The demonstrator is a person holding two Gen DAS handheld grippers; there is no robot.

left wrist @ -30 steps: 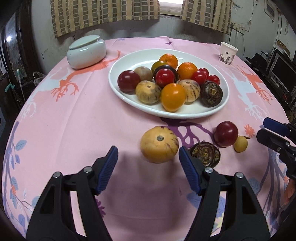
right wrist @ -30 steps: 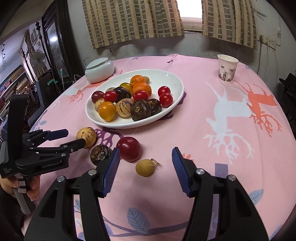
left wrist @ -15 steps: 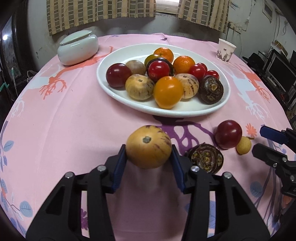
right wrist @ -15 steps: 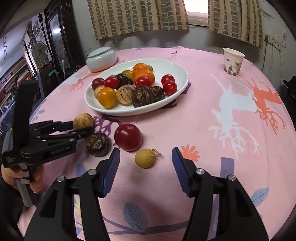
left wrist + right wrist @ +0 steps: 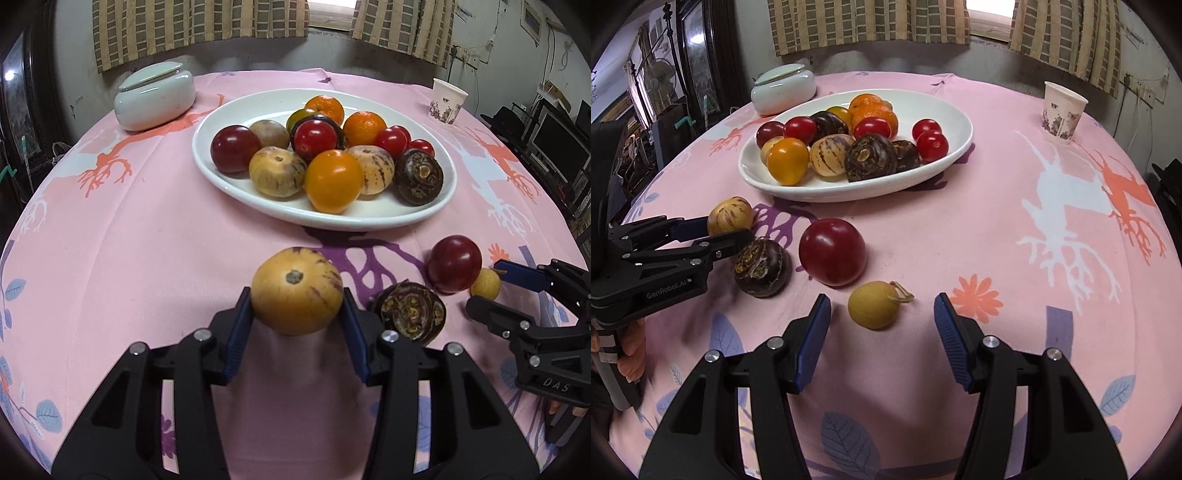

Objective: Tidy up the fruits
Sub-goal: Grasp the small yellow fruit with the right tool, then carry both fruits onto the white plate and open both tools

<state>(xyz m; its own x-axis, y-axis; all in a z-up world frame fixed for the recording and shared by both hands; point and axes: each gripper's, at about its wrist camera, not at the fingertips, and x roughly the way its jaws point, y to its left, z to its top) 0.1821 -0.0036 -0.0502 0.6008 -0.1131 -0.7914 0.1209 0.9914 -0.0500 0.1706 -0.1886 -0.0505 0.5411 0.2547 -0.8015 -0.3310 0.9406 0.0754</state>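
My left gripper (image 5: 297,317) is shut on a yellow striped round fruit (image 5: 295,291), its blue pads pressed on both sides, just in front of the white oval plate (image 5: 236,192) that holds several fruits. A dark brown fruit (image 5: 412,314) and a dark red fruit (image 5: 454,264) lie on the cloth to its right. My right gripper (image 5: 881,301) is open, low over the table, with a small yellow fruit (image 5: 873,304) between its fingertips and touching neither pad. The right wrist view shows the left gripper (image 5: 727,230) holding the striped fruit (image 5: 729,216).
A lidded white ceramic jar (image 5: 155,96) stands left of the plate, and a paper cup (image 5: 447,101) at the far right. The round table's pink cloth (image 5: 1052,229) is bare on the right. A person's hand (image 5: 631,354) holds the left gripper's handle.
My left gripper has shut on the striped yellow fruit. The right gripper has come down nearer to the small yellow fruit, its jaws as wide as before.
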